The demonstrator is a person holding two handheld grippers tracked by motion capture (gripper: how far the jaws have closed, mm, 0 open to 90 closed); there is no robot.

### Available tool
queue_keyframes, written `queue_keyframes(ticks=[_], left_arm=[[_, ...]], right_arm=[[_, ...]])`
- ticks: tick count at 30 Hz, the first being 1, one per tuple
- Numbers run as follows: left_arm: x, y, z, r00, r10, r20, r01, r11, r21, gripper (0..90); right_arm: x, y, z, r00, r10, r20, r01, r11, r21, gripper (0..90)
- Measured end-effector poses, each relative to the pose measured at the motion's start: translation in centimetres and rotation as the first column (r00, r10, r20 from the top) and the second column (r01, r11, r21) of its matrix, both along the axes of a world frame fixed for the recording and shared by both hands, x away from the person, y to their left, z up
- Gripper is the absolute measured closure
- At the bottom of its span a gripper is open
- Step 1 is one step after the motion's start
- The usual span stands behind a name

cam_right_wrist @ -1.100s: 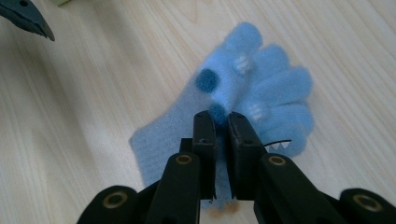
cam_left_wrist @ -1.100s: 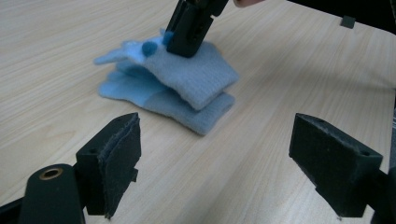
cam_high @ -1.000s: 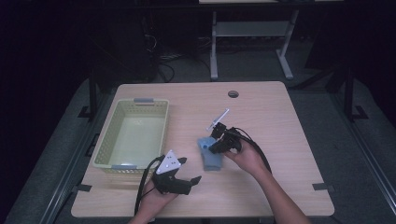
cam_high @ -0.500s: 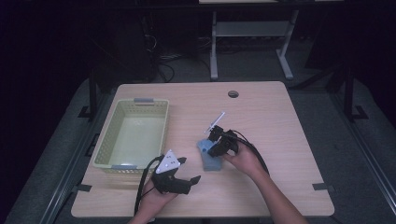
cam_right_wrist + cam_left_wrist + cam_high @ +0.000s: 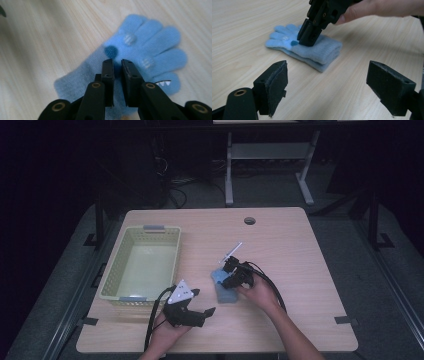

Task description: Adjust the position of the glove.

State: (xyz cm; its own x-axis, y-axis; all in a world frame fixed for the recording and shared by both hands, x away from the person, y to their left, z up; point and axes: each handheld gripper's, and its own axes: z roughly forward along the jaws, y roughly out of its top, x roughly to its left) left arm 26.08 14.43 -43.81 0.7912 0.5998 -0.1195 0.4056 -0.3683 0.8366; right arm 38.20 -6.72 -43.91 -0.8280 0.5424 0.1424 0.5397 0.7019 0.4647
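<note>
The right gripper [image 5: 117,65] has just been closing, its fingers nearly together, pinching a small fold of the light blue knitted gloves [image 5: 140,50] lying mid-desk. So little wool could slip free when lifted. The left gripper [image 5: 334,82] waits, spread wide.

Right claw [image 5: 117,67] nearly shut, left claw [image 5: 327,85] agape

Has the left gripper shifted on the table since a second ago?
No. The left gripper sits at the same spot off the basket's near corner.
</note>
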Motion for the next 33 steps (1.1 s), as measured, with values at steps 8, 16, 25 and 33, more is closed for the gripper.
queue_keyframes(ticks=[8,16,25,33], left_arm=[[1.2,-1.0,-0.2,0.9967,0.033,-0.074,-0.034,0.9992,-0.02,18.9],[3.6,-1.5,-1.1,0.9614,0.111,-0.252,-0.132,0.9889,-0.068,24.7],[6.2,-1.7,-1.4,0.8653,0.185,-0.466,-0.273,0.9538,-0.127,29.2],[7.8,-2.2,-2.7,0.7854,0.179,-0.593,-0.315,0.9397,-0.134,32.6]], right_arm=[[-0.6,-2.5,0.6,0.9928,-0.114,-0.038,0.117,0.9861,0.118,41.6],[-1.5,-6.2,0.7,0.9654,-0.239,-0.105,0.258,0.9319,0.255,36.1],[-1.9,-7.6,-0.8,0.9171,-0.295,-0.268,0.376,0.8644,0.334,43.3],[-2.1,-8.4,-1.9,0.8764,-0.314,-0.365,0.446,0.8146,0.37,45.5]])
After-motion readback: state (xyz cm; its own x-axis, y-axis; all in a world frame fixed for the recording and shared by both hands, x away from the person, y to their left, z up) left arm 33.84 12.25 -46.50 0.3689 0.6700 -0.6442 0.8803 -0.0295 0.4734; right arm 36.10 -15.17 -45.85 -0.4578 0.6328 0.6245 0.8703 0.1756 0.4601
